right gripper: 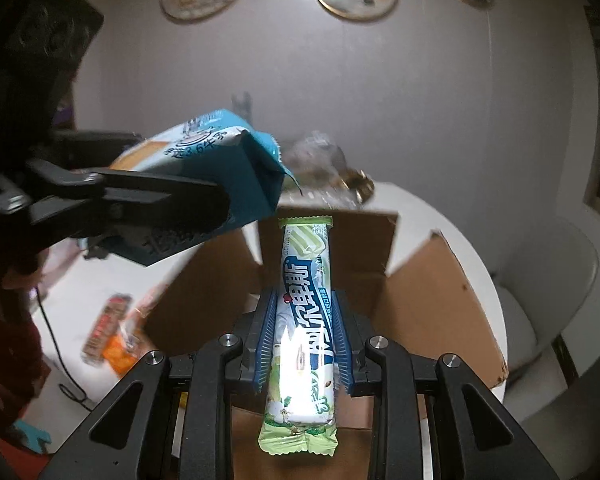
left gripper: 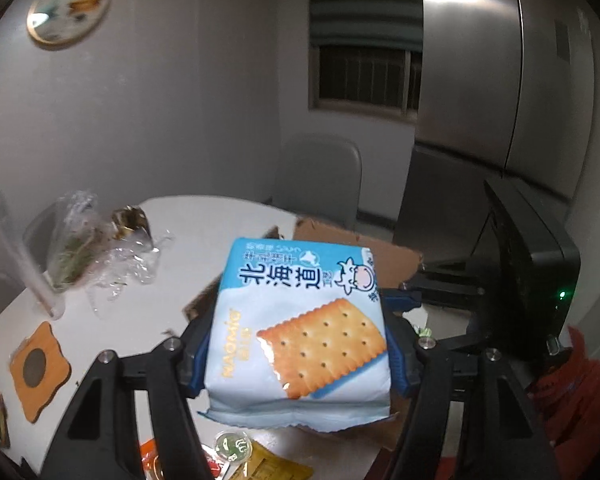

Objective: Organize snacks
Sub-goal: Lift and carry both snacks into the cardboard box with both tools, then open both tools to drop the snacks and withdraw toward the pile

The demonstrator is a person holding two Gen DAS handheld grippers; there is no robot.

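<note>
Bench (left gripper: 112,312) surface is mostly covered: a cardboard box (right gripper: 428,280) with its flaps open hides the middle, and the box floor is barely visible behind both packs. Held above the box's left side, the blue cracker pack (left gripper: 300,320) is clamped by the left hand-held gripper (left gripper: 298,354), blocking what lies beneath. The right hand-held gripper (right gripper: 303,344) is clamped on a long green wafer pack (right gripper: 304,336) over the box opening; glare washes out its lower label.
</note>
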